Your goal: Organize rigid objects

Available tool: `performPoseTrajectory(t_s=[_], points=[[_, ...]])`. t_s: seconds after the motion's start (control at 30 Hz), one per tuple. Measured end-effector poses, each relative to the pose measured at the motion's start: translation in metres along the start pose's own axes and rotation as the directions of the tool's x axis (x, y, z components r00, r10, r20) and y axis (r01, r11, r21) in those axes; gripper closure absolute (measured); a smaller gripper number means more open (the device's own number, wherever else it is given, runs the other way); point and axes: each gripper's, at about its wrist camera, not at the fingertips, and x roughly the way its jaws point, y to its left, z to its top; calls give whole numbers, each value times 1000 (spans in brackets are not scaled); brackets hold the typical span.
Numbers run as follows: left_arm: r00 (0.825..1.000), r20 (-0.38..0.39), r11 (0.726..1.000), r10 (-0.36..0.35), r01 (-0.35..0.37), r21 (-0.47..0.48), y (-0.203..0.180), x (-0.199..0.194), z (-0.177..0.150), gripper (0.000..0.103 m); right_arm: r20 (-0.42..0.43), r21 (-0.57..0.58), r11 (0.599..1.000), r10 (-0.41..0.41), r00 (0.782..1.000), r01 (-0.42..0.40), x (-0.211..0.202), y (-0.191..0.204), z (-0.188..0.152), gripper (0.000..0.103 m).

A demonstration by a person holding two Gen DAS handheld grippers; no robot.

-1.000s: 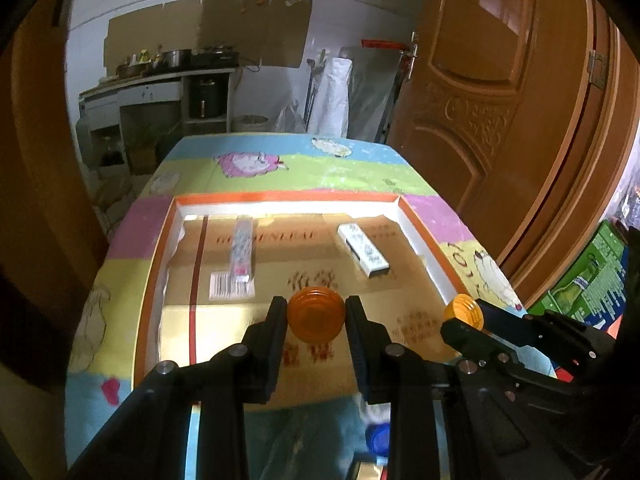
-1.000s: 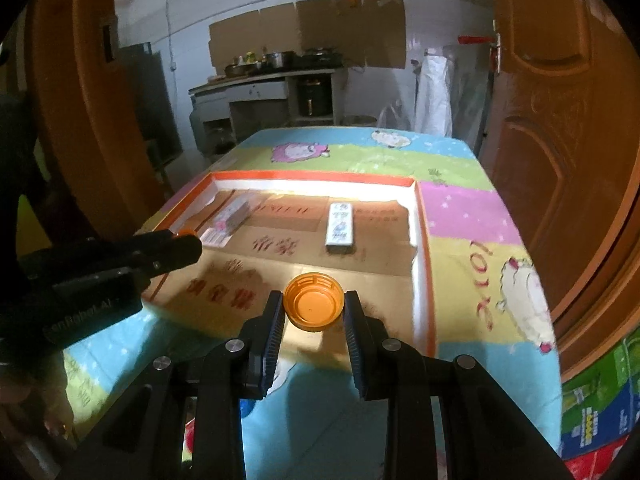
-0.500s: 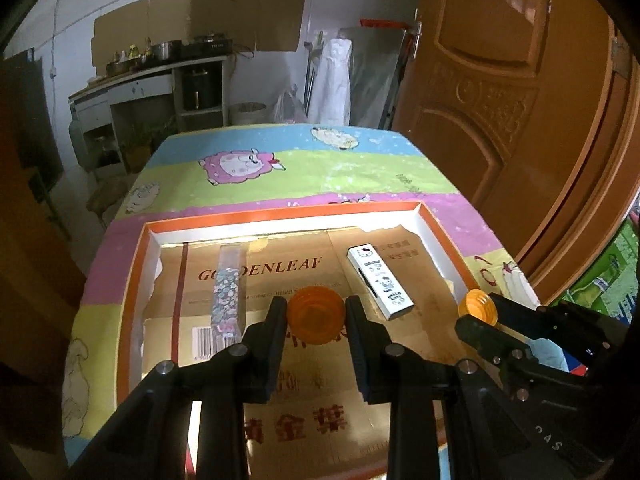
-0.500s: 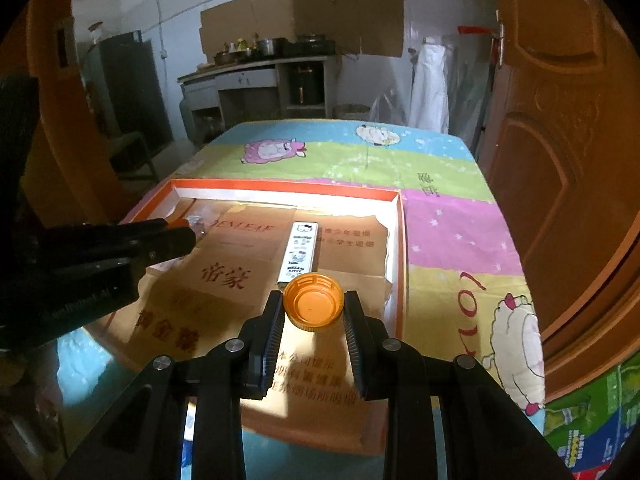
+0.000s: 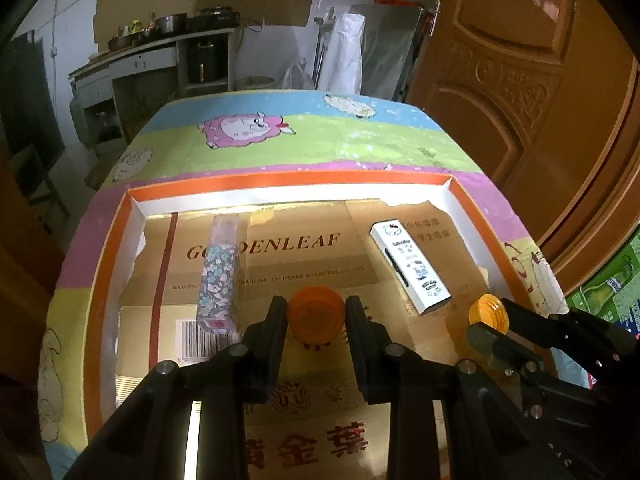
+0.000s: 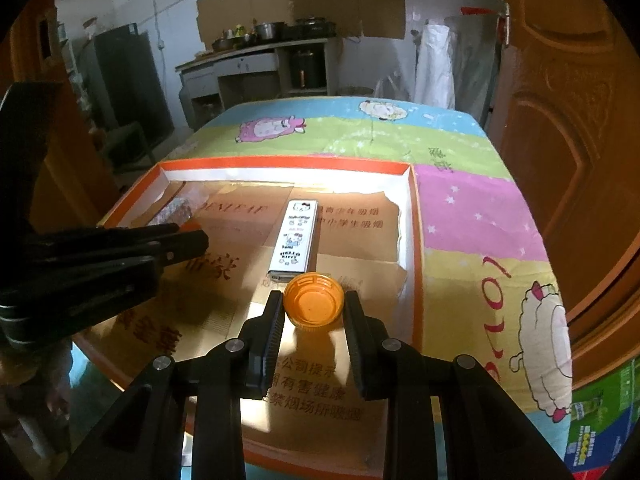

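Note:
My left gripper (image 5: 316, 316) is shut on an orange bottle cap (image 5: 317, 312), closed top toward the camera. It hangs over the cardboard-lined tray (image 5: 292, 188) with its orange rim. My right gripper (image 6: 314, 308) is shut on a second orange cap (image 6: 314, 305), hollow side up, and it also shows at the right of the left wrist view, cap (image 5: 488, 313) in its fingers. On the tray floor lie a floral patterned box (image 5: 222, 270) at the left and a white Hello Kitty box (image 6: 295, 236) at the right. The left gripper's black fingers (image 6: 120, 244) cross the right wrist view.
The tray sits on a table with a colourful cartoon sheep cloth (image 5: 280, 132). A brown wooden door (image 5: 520, 80) stands close on the right. A counter with pots (image 6: 260, 40) is far behind. A green carton (image 6: 600, 420) lies on the floor at the right.
Both grippers have moved forward and down over the tray, each still holding its cap. The two boxes now look larger and nearer.

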Motion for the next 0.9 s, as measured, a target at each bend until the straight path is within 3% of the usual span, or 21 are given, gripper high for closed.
performPoseTrajectory(t_s=[0.7, 0.9], points=[[1000, 12, 1000, -8, 8, 1, 0, 6, -6, 72, -32, -41, 999, -33, 999, 31, 19, 7, -8, 72], [999, 27, 1000, -19, 20, -10, 2, 2, -6, 72, -20, -37, 999, -18, 1000, 18, 16, 7, -9, 60]])
